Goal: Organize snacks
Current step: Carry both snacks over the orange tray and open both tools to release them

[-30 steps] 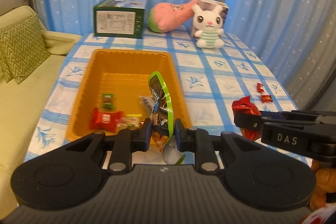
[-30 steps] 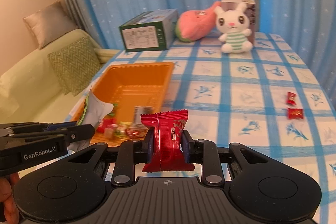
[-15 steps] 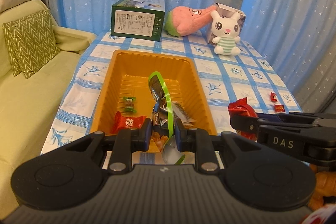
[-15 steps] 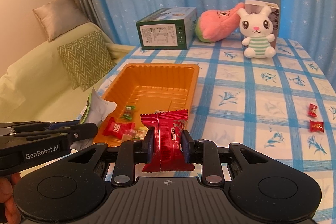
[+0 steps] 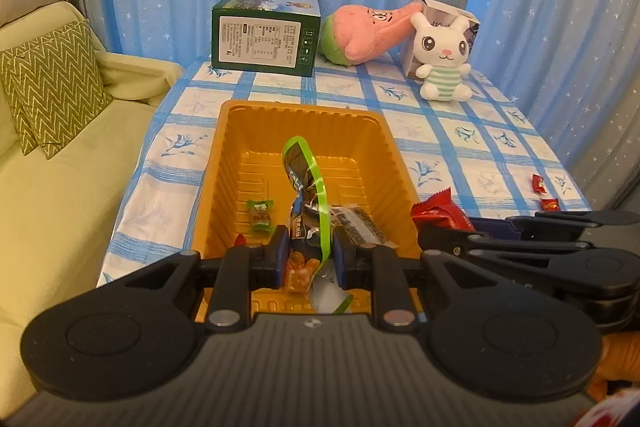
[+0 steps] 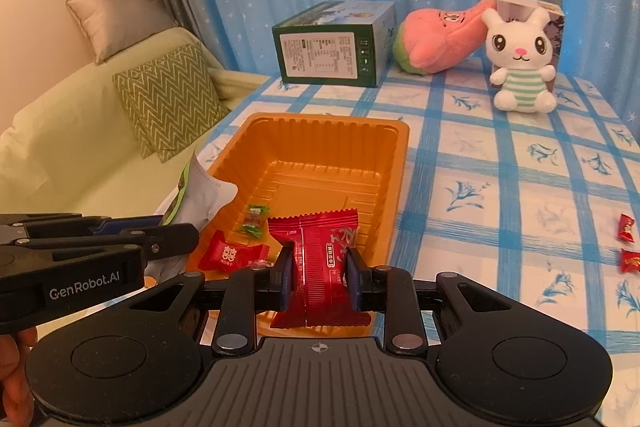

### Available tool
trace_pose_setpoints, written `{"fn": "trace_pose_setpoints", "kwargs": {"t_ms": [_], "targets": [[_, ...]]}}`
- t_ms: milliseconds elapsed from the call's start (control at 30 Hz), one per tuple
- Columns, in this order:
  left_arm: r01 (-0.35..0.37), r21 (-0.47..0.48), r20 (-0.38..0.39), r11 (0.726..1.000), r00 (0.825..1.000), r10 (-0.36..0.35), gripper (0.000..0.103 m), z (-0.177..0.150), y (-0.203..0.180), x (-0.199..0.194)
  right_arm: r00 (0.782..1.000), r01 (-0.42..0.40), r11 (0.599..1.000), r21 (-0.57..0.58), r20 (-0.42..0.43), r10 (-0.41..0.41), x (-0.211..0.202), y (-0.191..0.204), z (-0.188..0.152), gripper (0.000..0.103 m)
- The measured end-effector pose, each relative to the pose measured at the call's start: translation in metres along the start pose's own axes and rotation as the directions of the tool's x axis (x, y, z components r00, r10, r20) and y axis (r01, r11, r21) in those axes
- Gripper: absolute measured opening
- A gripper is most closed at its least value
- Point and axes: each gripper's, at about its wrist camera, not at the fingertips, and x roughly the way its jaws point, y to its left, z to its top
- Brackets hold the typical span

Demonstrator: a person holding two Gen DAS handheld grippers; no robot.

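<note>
Both grippers hang over the near end of the orange tray, each carrying a snack, presumably so the two can be dropped in together.

The left gripper has its jaws clenched on a green-edged packet, held upright on its edge so it stands above the tray floor. The right gripper grasps a red packet across its middle, flat face to the camera, over the tray's near right corner.

Already in the tray: a green candy, a red candy and a dark wrapper, all bunched at the near end (the far half is bare).

Two small red candies lie on the bench at the right, well apart from the tray and not yet gathered. The green box and plush toys sit at the far end, clear of the work.
</note>
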Motion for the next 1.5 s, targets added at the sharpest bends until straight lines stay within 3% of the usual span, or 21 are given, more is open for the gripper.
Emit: {"fn": "trace_pose_setpoints", "kwargs": {"t_ms": [833,967,1000,1033,1500], "targets": [[-0.008,0.019,-0.07,1.0,0.997,0.009,0.02,0.017,0.024,0.07,0.999,0.007,1.0,0.019,-0.042,-0.006,0.063,-0.015,0.018,0.028],[-0.01,0.058,-0.094,0.998,0.995,0.016,0.023,0.017,0.022,0.081,0.999,0.005,1.0,0.029,-0.046,-0.004,0.066,-0.017,0.019,0.028],[-0.018,0.073,-0.092,0.997,0.995,0.024,0.031,0.016,0.021,0.081,0.999,0.005,1.0,0.03,-0.046,-0.004,0.066,-0.017,0.018,0.028],[-0.023,0.086,-0.086,0.996,0.996,0.03,0.032,0.015,0.02,0.081,0.999,0.005,1.0,0.031,-0.046,-0.003,0.066,-0.017,0.018,0.028],[-0.019,0.032,-0.057,0.999,0.998,0.021,0.032,0.007,0.031,0.053,0.999,-0.013,0.998,0.053,-0.048,0.016,0.062,-0.014,0.018,0.028]]}}
